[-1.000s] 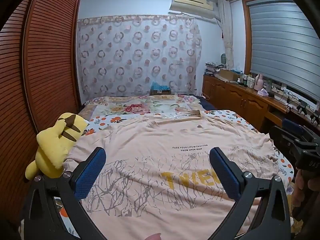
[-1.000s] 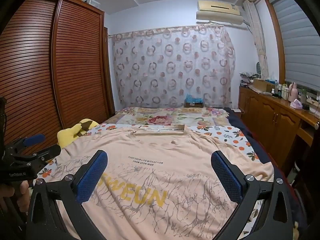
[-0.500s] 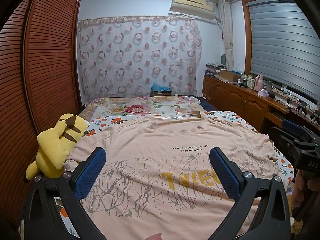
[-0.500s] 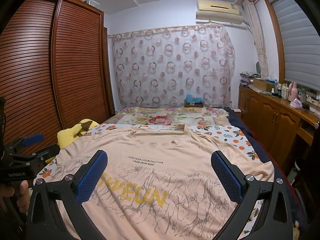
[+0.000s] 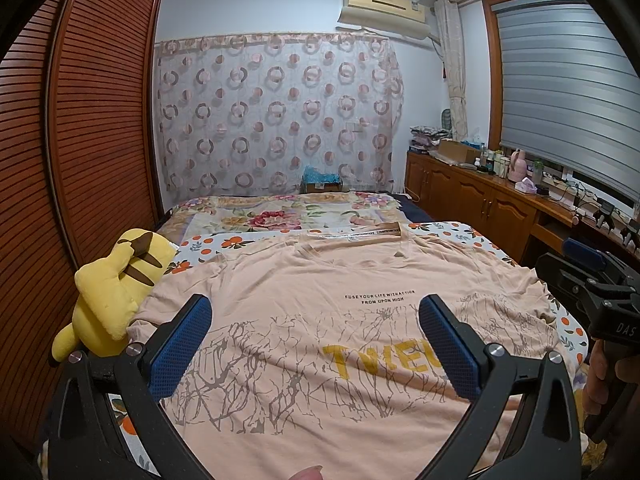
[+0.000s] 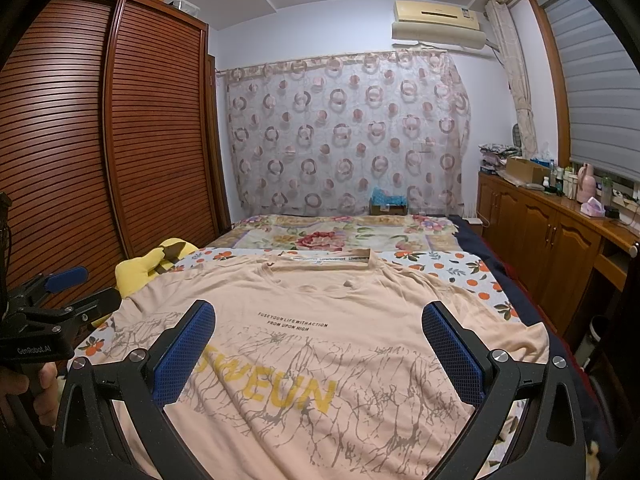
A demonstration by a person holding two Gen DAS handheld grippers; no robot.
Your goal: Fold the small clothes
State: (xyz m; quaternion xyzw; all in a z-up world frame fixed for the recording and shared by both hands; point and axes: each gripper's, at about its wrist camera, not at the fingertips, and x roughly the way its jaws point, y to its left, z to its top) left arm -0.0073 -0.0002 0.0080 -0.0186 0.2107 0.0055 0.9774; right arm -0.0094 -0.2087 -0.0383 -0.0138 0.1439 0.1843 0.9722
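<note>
Both grippers hover above the bed, left gripper [image 5: 314, 344] and right gripper [image 6: 319, 350], fingers spread wide, holding nothing.

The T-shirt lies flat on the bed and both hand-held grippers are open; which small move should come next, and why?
Probably lower the left hand-held gripper toward the near left sleeve of the T-shirt to pinch it. The shirt lies spread out, print up, nothing folded yet, and both it and the right hand-held gripper hover open, holding nothing. The yellow plush toy touches that sleeve.
</note>
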